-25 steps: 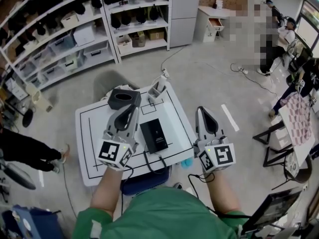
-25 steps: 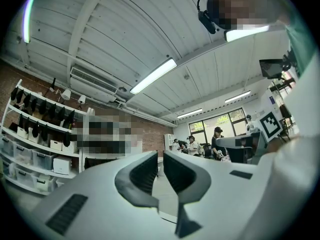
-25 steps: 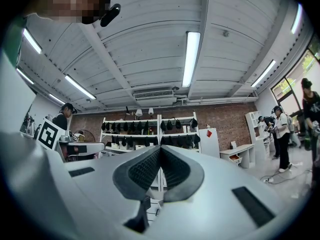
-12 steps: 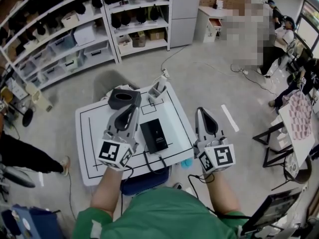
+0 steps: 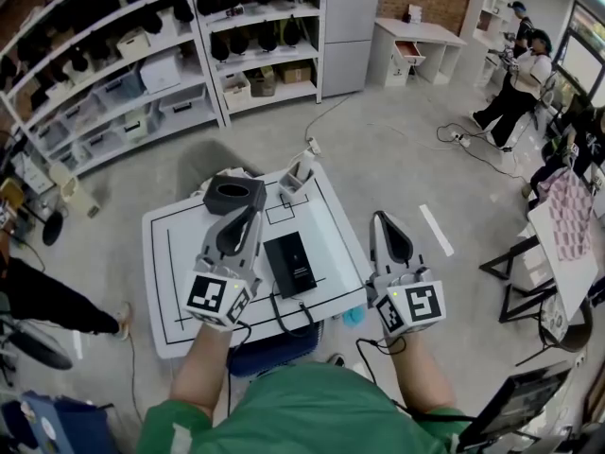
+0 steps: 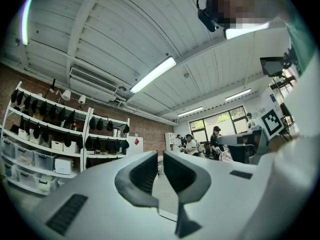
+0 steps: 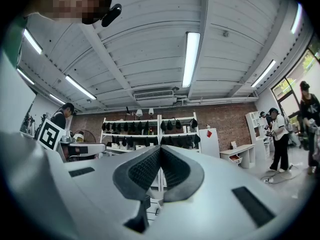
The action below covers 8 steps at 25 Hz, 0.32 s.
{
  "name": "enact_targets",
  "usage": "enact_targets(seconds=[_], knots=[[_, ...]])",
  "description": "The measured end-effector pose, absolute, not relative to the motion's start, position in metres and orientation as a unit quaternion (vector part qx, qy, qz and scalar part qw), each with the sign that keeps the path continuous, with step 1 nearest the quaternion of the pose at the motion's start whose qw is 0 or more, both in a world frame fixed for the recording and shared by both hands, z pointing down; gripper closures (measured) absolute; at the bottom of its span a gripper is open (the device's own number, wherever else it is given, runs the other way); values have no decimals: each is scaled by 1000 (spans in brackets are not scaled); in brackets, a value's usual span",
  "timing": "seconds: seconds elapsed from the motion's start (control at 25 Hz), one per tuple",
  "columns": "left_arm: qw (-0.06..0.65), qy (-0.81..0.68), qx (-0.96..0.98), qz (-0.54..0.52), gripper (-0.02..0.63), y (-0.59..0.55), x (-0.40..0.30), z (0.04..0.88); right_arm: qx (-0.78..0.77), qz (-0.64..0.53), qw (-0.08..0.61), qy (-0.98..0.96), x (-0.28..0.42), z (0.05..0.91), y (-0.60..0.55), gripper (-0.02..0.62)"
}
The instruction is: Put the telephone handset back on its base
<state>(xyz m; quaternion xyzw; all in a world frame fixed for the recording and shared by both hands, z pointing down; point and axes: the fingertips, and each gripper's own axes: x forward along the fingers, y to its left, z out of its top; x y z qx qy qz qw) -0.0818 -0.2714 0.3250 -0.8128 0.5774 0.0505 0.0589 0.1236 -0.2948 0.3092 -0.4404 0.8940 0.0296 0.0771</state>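
**Telephone (image 5: pixel 290 264):** a black slab near the middle of the counter (image 5: pixel 180 263), with its cord (image 5: pixel 284 308) trailing over the near edge. From this height I cannot tell whether the handset sits on its base. No separate handset shows on the counter.

**Left gripper (image 5: pixel 243 216):** hovers just left of the telephone, fingers a narrow slit apart with nothing between them.

**Right gripper (image 5: pixel 384 219):** hangs beyond the counter's right edge, fingers pressed together and empty.

**Judgement:** any approach should come down squarely along the telephone's long axis and stay clear of the cord, which could drag the set.

**Obstructions:** a dark grey box (image 5: pixel 234 195) lies just beyond my left gripper, and a small grey holder (image 5: pixel 298 172) stands at the far edge.
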Motion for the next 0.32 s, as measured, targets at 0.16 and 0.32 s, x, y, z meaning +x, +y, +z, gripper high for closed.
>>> enact_targets(seconds=[0.16, 0.32], knots=[[67, 578, -812, 49, 557, -274, -77, 323, -442, 35, 80, 893, 129, 307, -297, 572], [65, 581, -810, 44, 557, -274, -73, 326, -440, 33, 78, 894, 135, 310, -297, 574]])
